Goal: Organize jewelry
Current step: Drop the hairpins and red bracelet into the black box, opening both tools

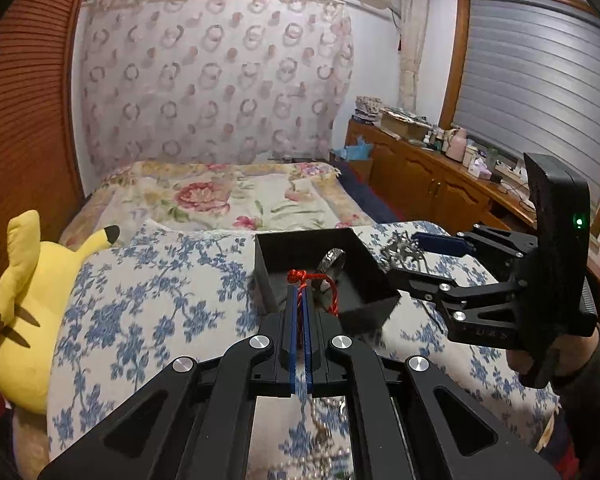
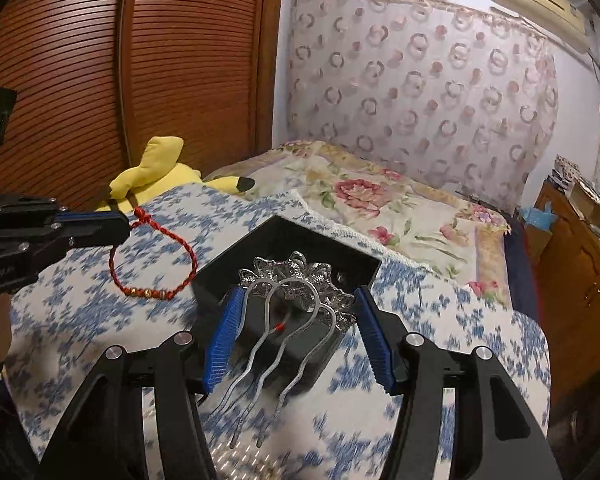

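Left hand-held gripper (image 1: 299, 296) clamped on red cord bracelet (image 2: 152, 258) just left of black box (image 2: 300, 264), right hand-held gripper (image 2: 300, 320) half open gripping silver hairpin (image 2: 296, 292) over the box, silver ring (image 1: 331, 264) inside, yellow plush toy (image 1: 24, 312) far left on bed (image 1: 148, 304).

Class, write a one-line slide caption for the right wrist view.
Right gripper shut on a silver hairpin above a black box; left gripper dangles a red bracelet.

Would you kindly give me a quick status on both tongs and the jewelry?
Left tongs shut on red bracelet. Right tongs holding silver hair comb above black box. Nothing blocking.
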`<state>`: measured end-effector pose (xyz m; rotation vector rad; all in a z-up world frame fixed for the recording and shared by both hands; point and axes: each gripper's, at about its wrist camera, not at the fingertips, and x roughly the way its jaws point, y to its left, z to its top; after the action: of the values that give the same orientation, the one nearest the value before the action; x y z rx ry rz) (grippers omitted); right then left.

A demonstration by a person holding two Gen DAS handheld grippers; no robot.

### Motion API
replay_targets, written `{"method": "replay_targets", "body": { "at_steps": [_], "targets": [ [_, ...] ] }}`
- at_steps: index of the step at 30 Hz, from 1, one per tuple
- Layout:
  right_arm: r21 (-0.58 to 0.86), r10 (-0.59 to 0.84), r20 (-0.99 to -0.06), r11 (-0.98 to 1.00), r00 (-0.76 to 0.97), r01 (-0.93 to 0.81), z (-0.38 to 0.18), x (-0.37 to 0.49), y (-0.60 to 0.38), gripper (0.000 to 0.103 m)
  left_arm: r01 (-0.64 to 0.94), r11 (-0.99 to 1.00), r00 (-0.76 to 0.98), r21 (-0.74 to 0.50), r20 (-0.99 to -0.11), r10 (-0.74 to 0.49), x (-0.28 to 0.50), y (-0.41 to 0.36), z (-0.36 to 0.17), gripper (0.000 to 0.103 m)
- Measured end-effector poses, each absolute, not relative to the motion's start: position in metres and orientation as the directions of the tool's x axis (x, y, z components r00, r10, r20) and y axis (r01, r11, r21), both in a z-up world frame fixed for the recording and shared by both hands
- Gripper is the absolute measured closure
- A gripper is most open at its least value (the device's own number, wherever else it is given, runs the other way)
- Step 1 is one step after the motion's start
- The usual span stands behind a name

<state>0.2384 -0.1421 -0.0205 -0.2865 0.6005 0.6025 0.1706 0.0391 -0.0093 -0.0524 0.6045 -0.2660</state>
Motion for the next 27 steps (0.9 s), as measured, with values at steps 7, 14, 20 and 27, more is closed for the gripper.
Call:
{"method": "replay_targets", "body": {
  "at_steps": [7, 14, 20, 27],
  "targets": [
    [-0.070, 0.421, -0.636, 0.803, 0.647, -0.592, -0.040, 0.279, -0.132, 0.043, 0.223, 0.967, 0.792, -0.121, -0.556, -0.252, 0.192, 0.039, -0.003, 0.101],
    [-0.047, 0.416, -0.656, 0.810, 0.629, -0.585, -0.050, 0.301, -0.126, 0.039, 0.218, 0.969, 0.792, -0.117, -0.560, -0.245, 0.198, 0.040, -0.003, 0.101],
    [-0.020, 0.422, -0.638, 0.827, 0.645, -0.561, -0.042, 0.304, -0.139, 0.037, 0.220, 0.968, 0.786, -0.121, -0.566, -0.249, 0.205, 0.038, -0.008, 0.101],
    [-0.011, 0.417, -0.623, 0.842, 0.662, -0.540, -0.037, 0.297, -0.160, 0.037, 0.226, 0.966, 0.784, -0.122, -0.566, -0.255, 0.213, 0.033, -0.011, 0.101]
  ]
}}
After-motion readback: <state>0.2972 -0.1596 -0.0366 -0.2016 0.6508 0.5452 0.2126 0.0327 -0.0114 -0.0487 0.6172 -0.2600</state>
